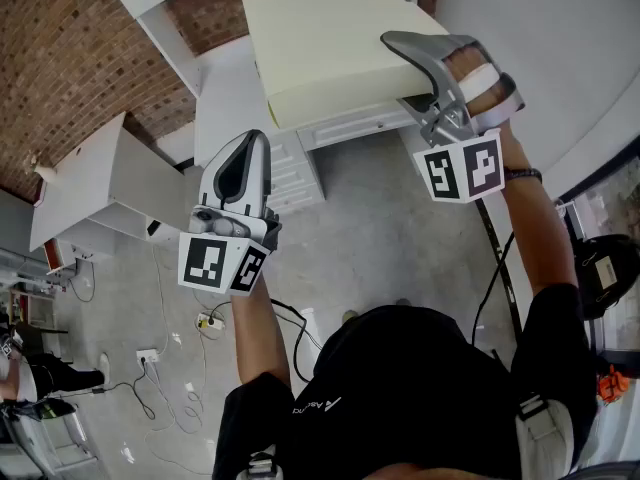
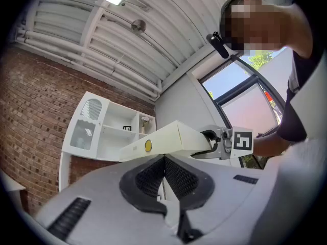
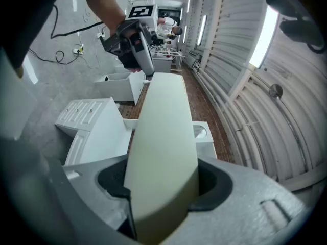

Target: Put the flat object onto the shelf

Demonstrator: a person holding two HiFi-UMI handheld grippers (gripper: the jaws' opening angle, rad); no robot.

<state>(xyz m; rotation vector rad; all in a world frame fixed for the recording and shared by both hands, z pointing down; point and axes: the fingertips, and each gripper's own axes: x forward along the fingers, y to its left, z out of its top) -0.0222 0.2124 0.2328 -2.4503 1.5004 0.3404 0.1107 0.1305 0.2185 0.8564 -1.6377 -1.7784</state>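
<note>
A cream flat box [image 1: 330,43] is held up in the air, and my right gripper [image 1: 408,68] is shut on its right end. In the right gripper view the box [image 3: 162,137] fills the space between the jaws and runs away from the camera. My left gripper [image 1: 248,146] is shut with nothing in it, its tips just below the box's near left corner. From the left gripper view the box [image 2: 168,139] passes above the closed pads [image 2: 153,175]. The white shelf unit [image 2: 110,129] stands against the brick wall behind the box.
A white dresser with drawers [image 1: 295,173] stands under the box. A white cabinet lies at the left [image 1: 100,183]. Cables and power strips [image 1: 205,323] trail over the grey floor. A dark chair [image 1: 610,263] is at the right edge.
</note>
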